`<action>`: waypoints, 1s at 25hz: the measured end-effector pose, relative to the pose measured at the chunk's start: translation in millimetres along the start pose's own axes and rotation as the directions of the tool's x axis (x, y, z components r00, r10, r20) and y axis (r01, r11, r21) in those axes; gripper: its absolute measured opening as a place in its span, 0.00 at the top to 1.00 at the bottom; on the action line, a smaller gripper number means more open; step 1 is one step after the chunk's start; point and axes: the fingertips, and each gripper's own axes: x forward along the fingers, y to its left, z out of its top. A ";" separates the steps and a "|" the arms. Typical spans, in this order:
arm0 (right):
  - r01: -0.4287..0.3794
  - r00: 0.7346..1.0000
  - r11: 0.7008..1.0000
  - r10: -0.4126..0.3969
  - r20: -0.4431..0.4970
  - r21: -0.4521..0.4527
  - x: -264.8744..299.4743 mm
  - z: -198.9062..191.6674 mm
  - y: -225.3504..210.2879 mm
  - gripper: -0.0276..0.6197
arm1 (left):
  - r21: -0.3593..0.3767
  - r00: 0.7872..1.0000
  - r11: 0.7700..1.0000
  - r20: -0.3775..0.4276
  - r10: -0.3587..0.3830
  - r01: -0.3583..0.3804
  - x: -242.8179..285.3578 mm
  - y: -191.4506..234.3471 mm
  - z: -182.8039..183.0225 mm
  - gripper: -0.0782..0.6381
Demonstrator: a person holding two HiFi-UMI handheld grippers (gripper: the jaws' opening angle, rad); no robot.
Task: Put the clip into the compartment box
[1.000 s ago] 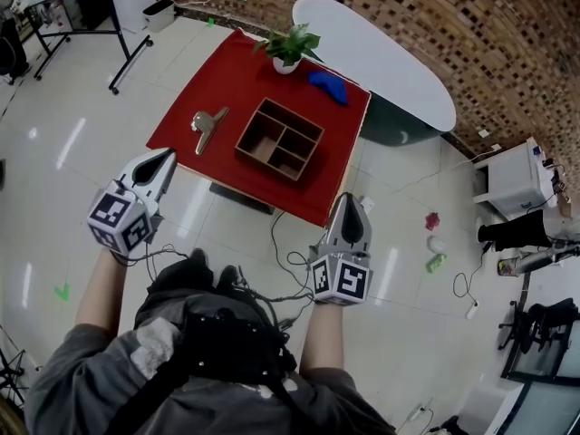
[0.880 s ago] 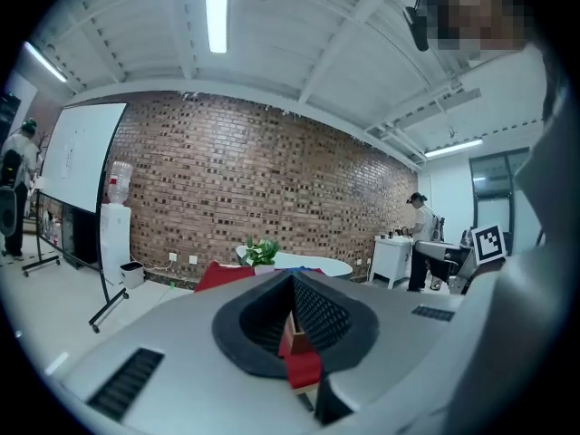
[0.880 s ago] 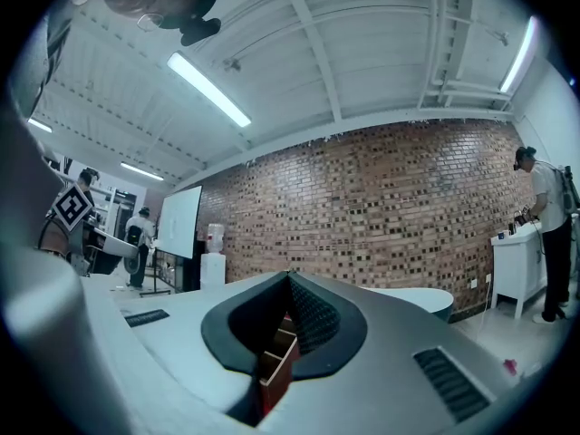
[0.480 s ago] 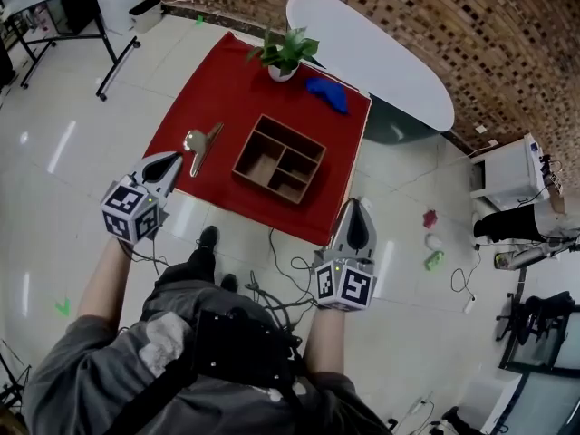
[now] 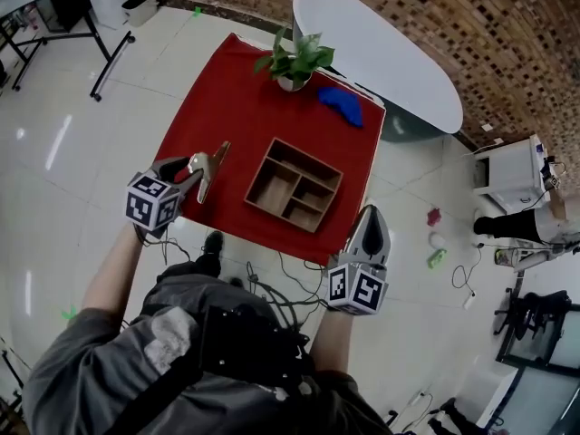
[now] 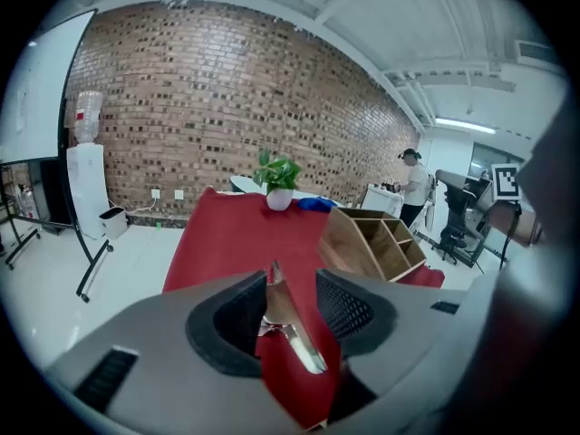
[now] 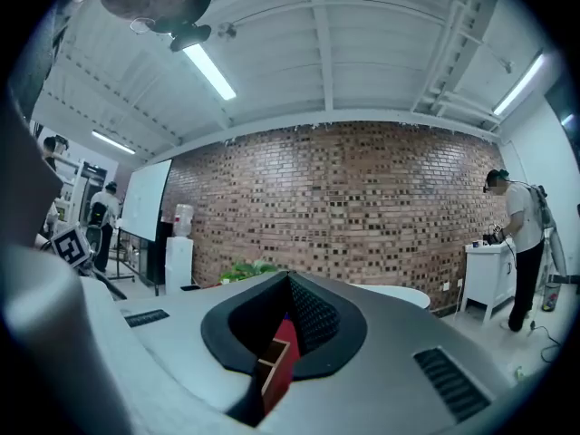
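A metal clip (image 5: 207, 168) lies on the red table (image 5: 237, 89), left of the wooden compartment box (image 5: 294, 186). My left gripper (image 5: 188, 167) has reached the clip's near end. In the left gripper view its jaws are opening, and the clip (image 6: 290, 323) stands between the pads without being pressed. The box (image 6: 373, 241) shows to the right there. My right gripper (image 5: 370, 222) hovers off the table's front edge, near the box's right corner, jaws together and empty. A sliver of the box (image 7: 270, 368) shows through its jaws.
A potted plant (image 5: 295, 62) and a blue object (image 5: 343, 104) sit at the table's far end. Behind it stands a white oval table (image 5: 381, 53). Cables trail on the tiled floor by my feet (image 5: 299, 275). A white cabinet (image 5: 507, 175) is at the right.
The person has stepped up to the table. The left gripper moved forward to the clip and its jaws have spread around it. The right gripper came closer to the table's front edge.
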 end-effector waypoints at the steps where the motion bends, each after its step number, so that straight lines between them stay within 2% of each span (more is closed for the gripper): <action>1: 0.010 1.000 1.000 -0.010 -0.009 -0.003 7.6 -2.7 0.2 0.94 | -0.006 1.000 1.000 -0.022 0.002 -0.002 9.3 10.0 -0.7 0.59; 6: 0.057 0.998 0.998 -0.058 -0.038 -0.010 40.4 -5.9 -10.7 0.94 | -0.047 0.990 0.999 -0.140 -0.033 0.026 51.1 37.1 -2.4 0.59; 12: 0.104 0.993 0.995 -0.105 -0.058 -0.007 62.8 -15.5 -11.8 0.94 | -0.107 0.954 0.990 -0.276 -0.120 0.094 81.8 49.7 -18.3 0.59; 15: 0.117 0.991 0.993 -0.117 -0.066 -0.003 68.8 -18.9 -10.3 0.94 | -0.139 0.938 0.980 -0.297 -0.178 0.142 89.9 46.7 -18.3 0.61; 18: 0.127 0.989 0.992 -0.127 -0.072 -0.002 74.2 -23.2 -9.7 0.94 | -0.145 0.920 0.970 -0.315 -0.232 0.195 95.7 38.9 -16.0 0.74; 23: 0.132 0.988 0.991 -0.131 -0.079 0.001 78.5 -29.3 -13.5 0.94 | -0.267 0.891 0.929 -0.305 -0.336 0.258 106.0 32.5 -14.4 0.80; 25: 0.128 0.989 0.992 -0.128 -0.077 -0.002 78.9 -28.4 -17.8 0.94 | -0.264 0.890 0.926 -0.299 -0.345 0.270 106.4 27.7 -12.4 0.80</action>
